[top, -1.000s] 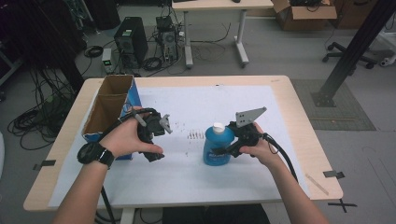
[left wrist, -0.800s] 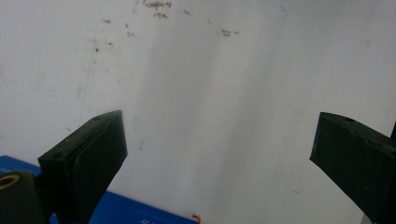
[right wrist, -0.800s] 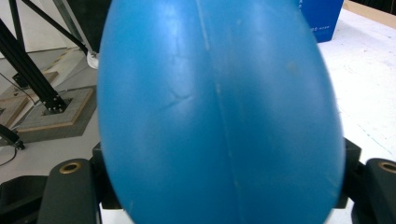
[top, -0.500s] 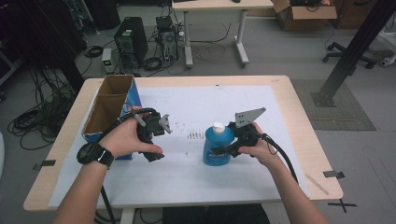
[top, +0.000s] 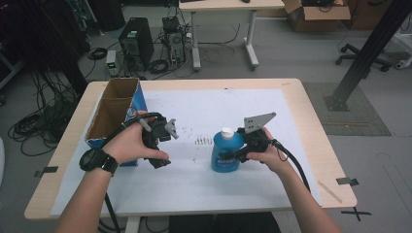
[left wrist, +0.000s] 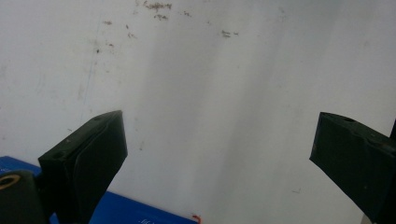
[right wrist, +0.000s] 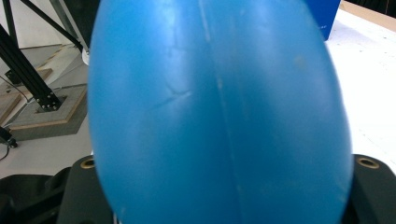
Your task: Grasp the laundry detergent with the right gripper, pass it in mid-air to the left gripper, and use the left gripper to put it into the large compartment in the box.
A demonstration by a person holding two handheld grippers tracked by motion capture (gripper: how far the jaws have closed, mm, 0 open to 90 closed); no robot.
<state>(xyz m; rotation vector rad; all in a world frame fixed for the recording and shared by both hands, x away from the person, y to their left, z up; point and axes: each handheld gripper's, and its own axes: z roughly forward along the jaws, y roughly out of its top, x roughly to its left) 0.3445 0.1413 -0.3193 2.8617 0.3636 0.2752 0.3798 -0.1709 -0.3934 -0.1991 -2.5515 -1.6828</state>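
Blue bottle (top: 226, 153) with a white cap stood upright on the white sheet (top: 204, 194) that covered the table (top: 311, 121), a little right of the middle and toward the person's edge. Right claw (top: 237, 154) came at it from the right side, level with the bottle's body, and its jaws had just been closing with the bottle between them. In the right gripper view the blue body (right wrist: 219, 112) sat close between the two black jaw bases, one at each side of it, and the pads appeared to press on its flanks, so the claw was pinching the bottle. The grey three-cornered plate (top: 258, 121) stood above that hand. Left claw (top: 171, 130) was held above the sheet, well apart from the bottle to its left, near an open cardboard box (top: 114, 114) with a blue side that lay at the table's left edge. In the left gripper view its two jaws stood spread wide with bare white sheet between them and nothing held. A dark watch (top: 97, 160) sat on the left wrist.
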